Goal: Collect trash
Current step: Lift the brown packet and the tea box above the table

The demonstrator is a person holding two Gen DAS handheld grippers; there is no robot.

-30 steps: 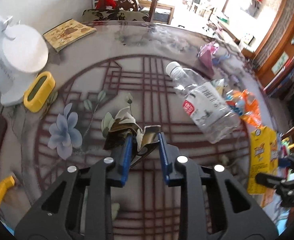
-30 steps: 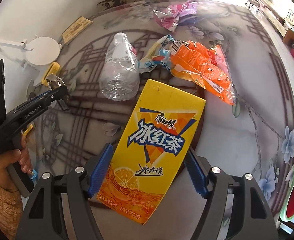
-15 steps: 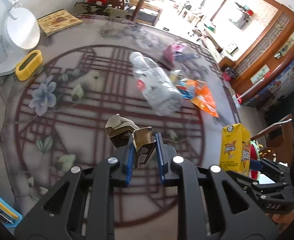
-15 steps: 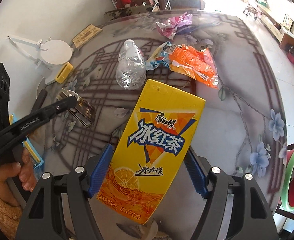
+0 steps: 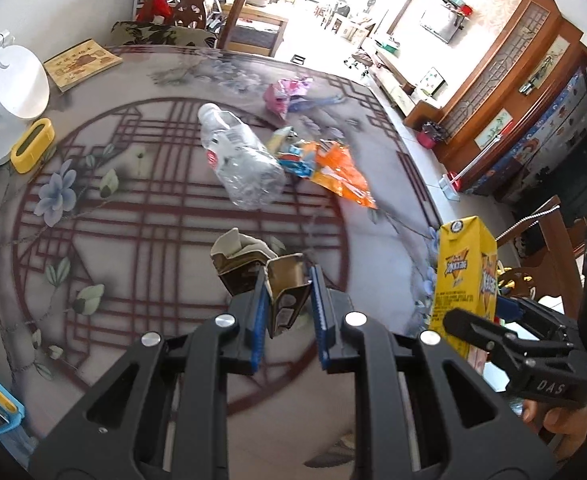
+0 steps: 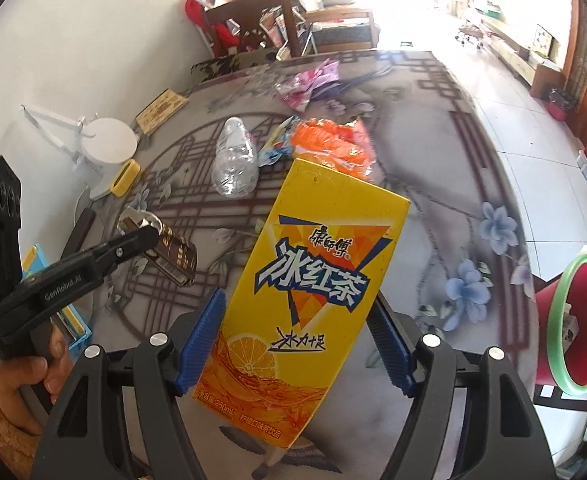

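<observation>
Between the left gripper's (image 5: 285, 300) blue pads: a crumpled brown packet (image 5: 269, 280), clamped and lifted off the table (image 5: 173, 208). Clenched in the right gripper (image 6: 297, 344): a yellow drink carton (image 6: 301, 292), also airborne. Beyond both, still to collect: bottle (image 5: 241, 160), orange wrapper (image 5: 341, 176), pink wrapper (image 5: 285, 92); red bin (image 6: 577, 320) right of the carton.

Bottle (image 5: 240, 160) on table (image 5: 373, 248), wrappers (image 5: 333, 168) just right.

Yellow drink carton (image 6: 301, 296) read "康師傅 冰红茶", "冰力+足", "250mL". Left gripper (image 6: 139, 238) arm bore "GenRobot.AI". Right gripper (image 5: 469, 326) body bore "DAS".
</observation>
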